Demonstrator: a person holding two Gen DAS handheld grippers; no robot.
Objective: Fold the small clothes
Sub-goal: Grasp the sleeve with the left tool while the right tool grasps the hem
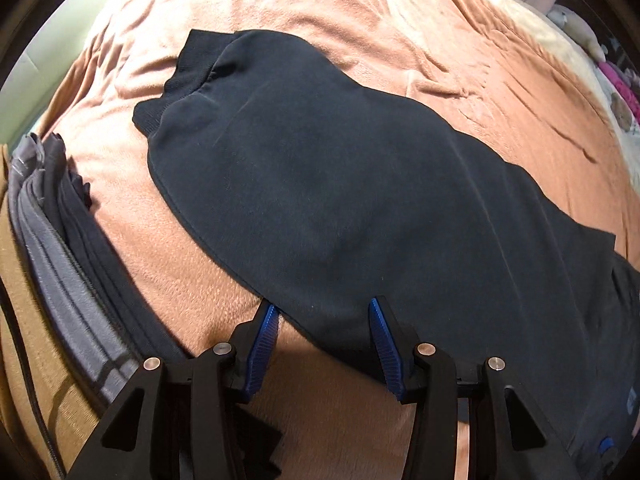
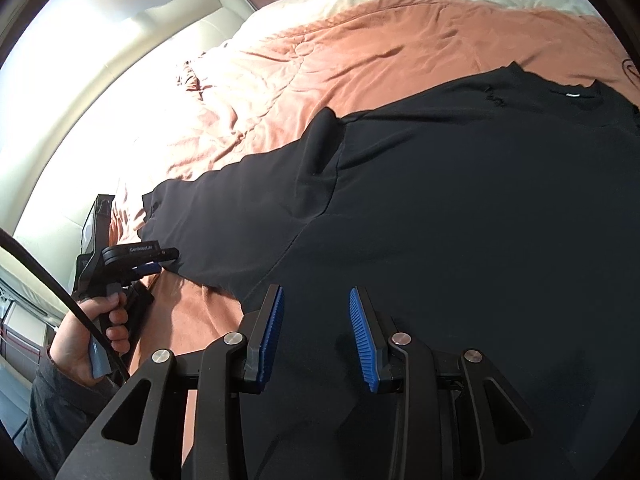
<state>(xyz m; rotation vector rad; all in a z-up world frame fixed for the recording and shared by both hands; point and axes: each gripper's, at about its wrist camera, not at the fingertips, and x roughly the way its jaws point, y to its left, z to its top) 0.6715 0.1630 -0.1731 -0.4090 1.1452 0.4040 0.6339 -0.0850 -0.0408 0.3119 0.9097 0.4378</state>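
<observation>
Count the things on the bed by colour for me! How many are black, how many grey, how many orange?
Black: 1, the long-sleeved top spread flat.
Grey: 1, the pile of folded clothes at the bed's edge; how many pieces it holds I cannot tell.
Orange: 1, the blanket under it all.
Total: 3

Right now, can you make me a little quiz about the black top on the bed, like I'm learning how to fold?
1. True or false: the black sweatshirt lies on a green blanket.
2. Pick one: the left gripper has its fingers on either side of A) the edge of the sleeve, B) the neck label, C) the pile of folded clothes.
3. Fill in: the right gripper, over the sweatshirt's body, has its jaws ____.

Key:
1. False. It lies on a peach blanket.
2. A
3. open
</observation>
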